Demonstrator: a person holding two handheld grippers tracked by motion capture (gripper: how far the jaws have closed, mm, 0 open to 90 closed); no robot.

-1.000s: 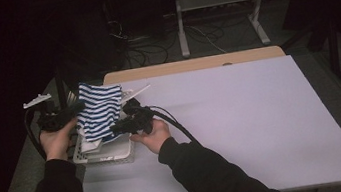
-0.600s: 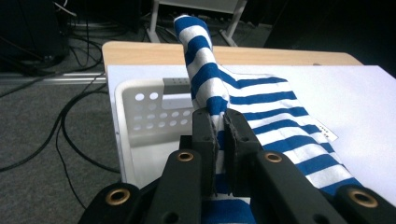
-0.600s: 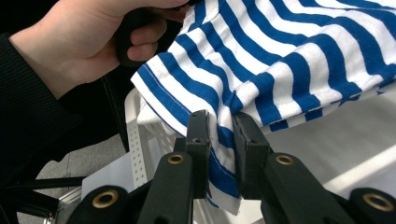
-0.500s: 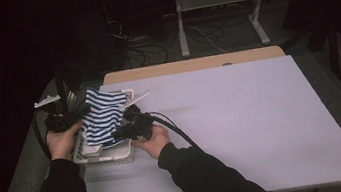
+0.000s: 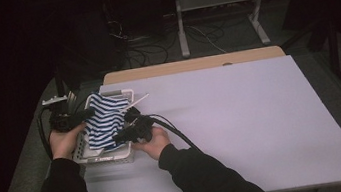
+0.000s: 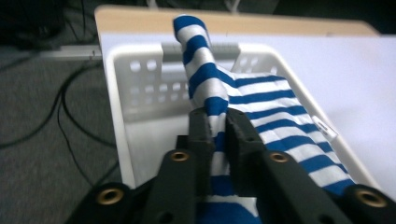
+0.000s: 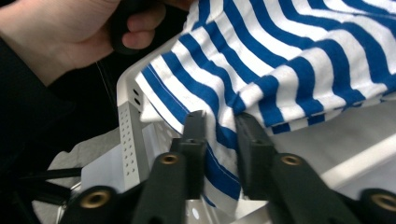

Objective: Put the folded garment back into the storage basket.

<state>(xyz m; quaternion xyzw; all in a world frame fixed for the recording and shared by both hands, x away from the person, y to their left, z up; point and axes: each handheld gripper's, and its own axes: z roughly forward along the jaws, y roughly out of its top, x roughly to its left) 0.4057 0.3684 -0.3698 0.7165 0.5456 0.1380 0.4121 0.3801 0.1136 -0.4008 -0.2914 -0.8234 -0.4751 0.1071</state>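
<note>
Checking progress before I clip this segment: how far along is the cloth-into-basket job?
Done: the striped cloth is already over the white basket, partly inside. In hand: left gripper and right gripper have cloth between their jaws, which have just been opening. Left: let go fully; one end drapes over the far rim.

High view overhead; gripper views close, sharing basket [image 6: 140, 116].

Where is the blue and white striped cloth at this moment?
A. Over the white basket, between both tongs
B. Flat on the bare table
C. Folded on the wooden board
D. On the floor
A: the striped cloth hangs over the white basket, with the left tongs and right tongs on either side of its folds.
</note>
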